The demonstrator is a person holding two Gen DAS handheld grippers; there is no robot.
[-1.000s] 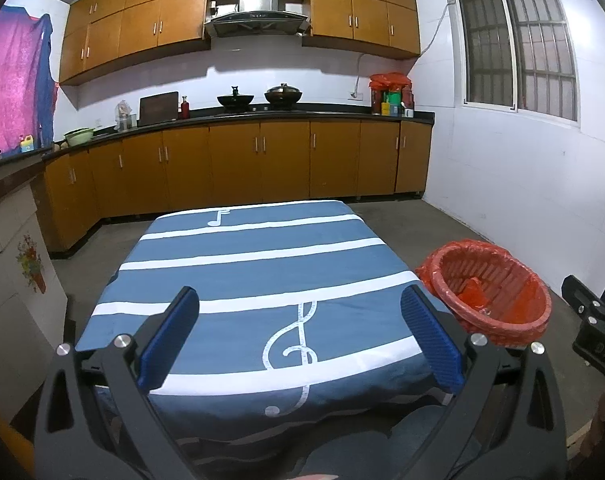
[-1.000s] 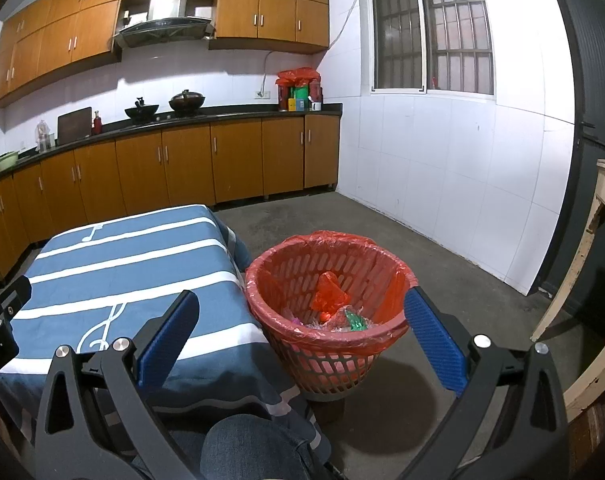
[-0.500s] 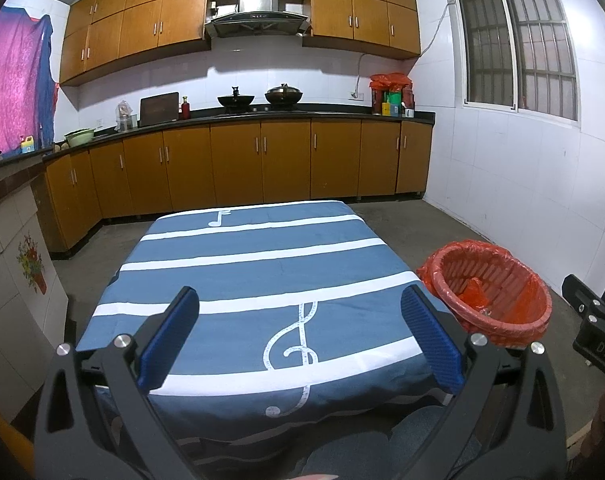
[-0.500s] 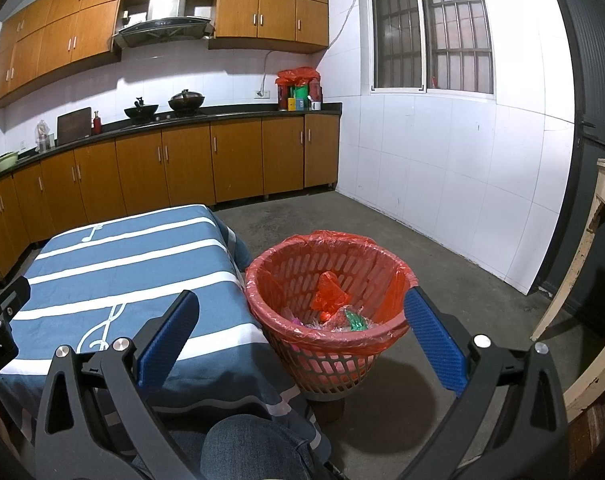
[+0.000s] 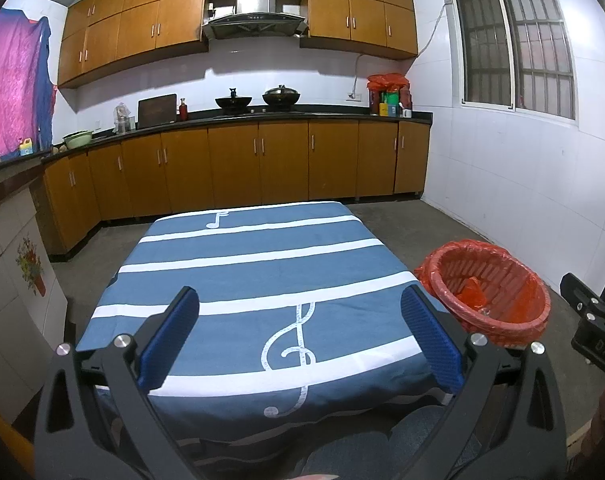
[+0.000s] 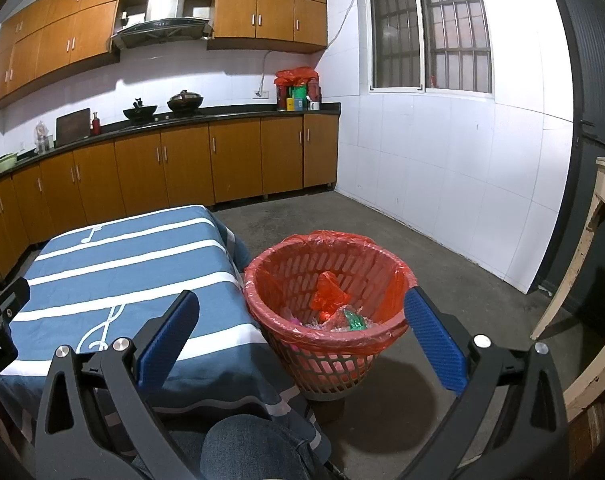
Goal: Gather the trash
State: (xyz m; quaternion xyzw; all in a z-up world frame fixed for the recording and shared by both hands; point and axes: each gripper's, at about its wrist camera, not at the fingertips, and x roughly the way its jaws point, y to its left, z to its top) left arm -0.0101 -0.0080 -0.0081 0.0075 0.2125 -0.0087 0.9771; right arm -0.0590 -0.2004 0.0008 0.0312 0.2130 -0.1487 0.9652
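Trash (image 6: 334, 312), a heap of crumpled wrappers and a red plastic scrap, lies at the bottom of the red mesh wastebasket (image 6: 326, 356) lined with a red bag, standing on the concrete floor just beside the table's right edge, at about one o'clock from the right gripper (image 6: 300, 338). Largest nearby is the table, draped in a blue striped cloth with treble clef (image 5: 262, 280), its top bare. Brown kitchen cabinets (image 5: 238, 164) run along the far wall at twelve o'clock. The left gripper (image 5: 298, 334) hovers over the cloth's near edge, fingers wide apart, holding nothing; the right gripper's fingers likewise stand spread and empty. A denim-clad knee (image 6: 254, 448) sits below.
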